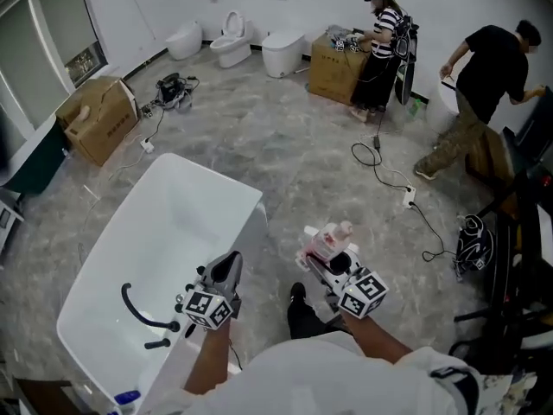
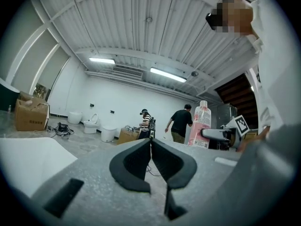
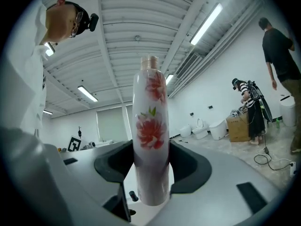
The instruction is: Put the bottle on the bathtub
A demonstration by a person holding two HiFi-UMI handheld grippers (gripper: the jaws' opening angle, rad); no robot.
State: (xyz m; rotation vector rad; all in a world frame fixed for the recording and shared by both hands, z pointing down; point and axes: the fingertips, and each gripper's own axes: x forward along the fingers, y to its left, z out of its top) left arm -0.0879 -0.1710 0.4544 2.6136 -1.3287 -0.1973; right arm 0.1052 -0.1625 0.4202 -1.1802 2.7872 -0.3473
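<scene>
A white bottle (image 3: 150, 140) with red flowers and a pale pink cap stands upright between the jaws of my right gripper (image 3: 150, 166), which is shut on it. In the head view that bottle (image 1: 327, 240) is held in the right gripper (image 1: 333, 258) over the floor, just right of the white bathtub (image 1: 112, 258). My left gripper (image 1: 226, 271) hovers over the tub's near right rim with its jaws shut and nothing between them. From the left gripper view (image 2: 151, 157) the bottle (image 2: 201, 125) shows to the right.
A black faucet (image 1: 138, 311) lies inside the tub. Cardboard boxes (image 1: 97, 118) stand at left and at the back (image 1: 335, 66), with toilets (image 1: 232, 40) along the far wall. Two people (image 1: 488, 93) work at the back right. Cables (image 1: 393, 180) cross the floor.
</scene>
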